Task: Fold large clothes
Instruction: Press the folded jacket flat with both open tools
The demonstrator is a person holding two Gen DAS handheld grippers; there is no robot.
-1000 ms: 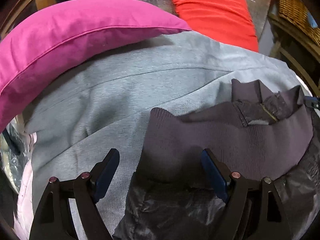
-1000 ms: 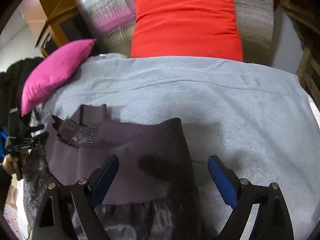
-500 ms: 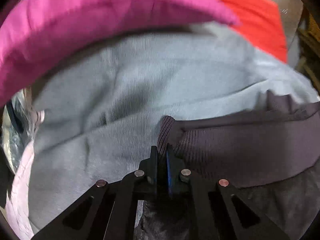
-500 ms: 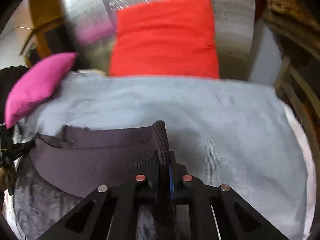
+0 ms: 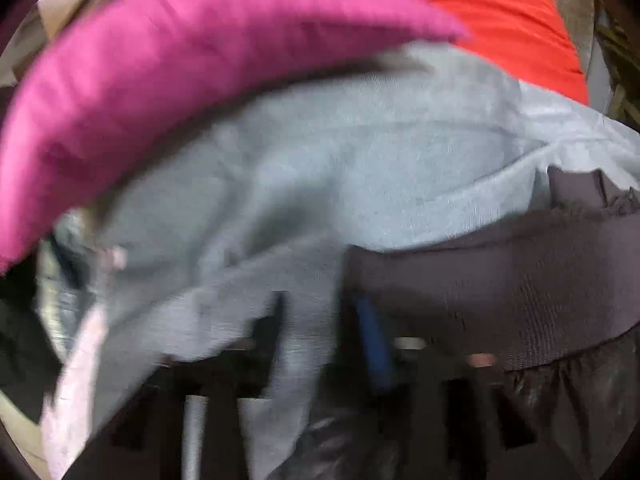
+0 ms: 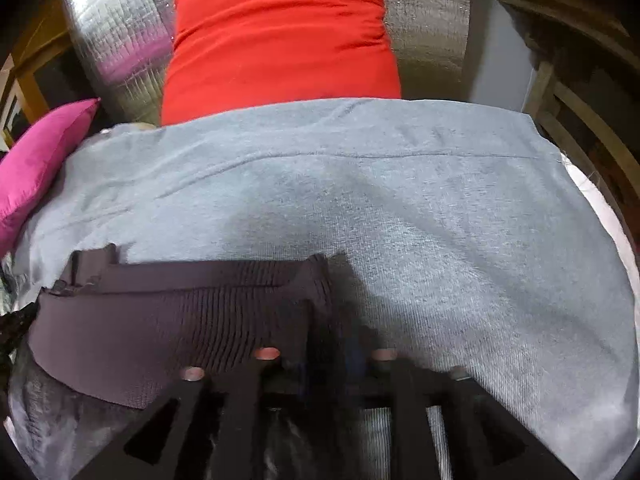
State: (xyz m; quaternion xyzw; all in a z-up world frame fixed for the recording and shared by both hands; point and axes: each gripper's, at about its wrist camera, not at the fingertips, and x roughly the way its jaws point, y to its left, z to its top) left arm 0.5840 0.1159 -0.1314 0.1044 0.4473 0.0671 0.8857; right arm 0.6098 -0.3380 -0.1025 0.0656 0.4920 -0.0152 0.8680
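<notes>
A dark purple jacket lies on a grey cloth, its ribbed hem (image 5: 500,280) stretched across the lower right of the blurred left wrist view. My left gripper (image 5: 324,332) is open and its jaws are opening. Grey cloth shows between the fingers, and the hem's corner lies against the blue pad (image 5: 372,344). In the right wrist view the ribbed hem (image 6: 160,320) fills the lower left. My right gripper (image 6: 334,344) sits at the hem's right corner. Its jaws are opening by a narrow gap, with the corner still between them.
The grey cloth (image 6: 440,220) covers the whole surface. A pink cushion (image 5: 180,60) lies close at the left, and a red cushion (image 6: 280,40) leans on a silver foil backing (image 6: 120,32) at the far edge. Wooden frames (image 6: 580,120) stand on the right.
Both grippers went from open over the hem's corners to shut on them half a second ago. Now both jaws have parted again, the left wider than the right. The left view has swung and blurred.
</notes>
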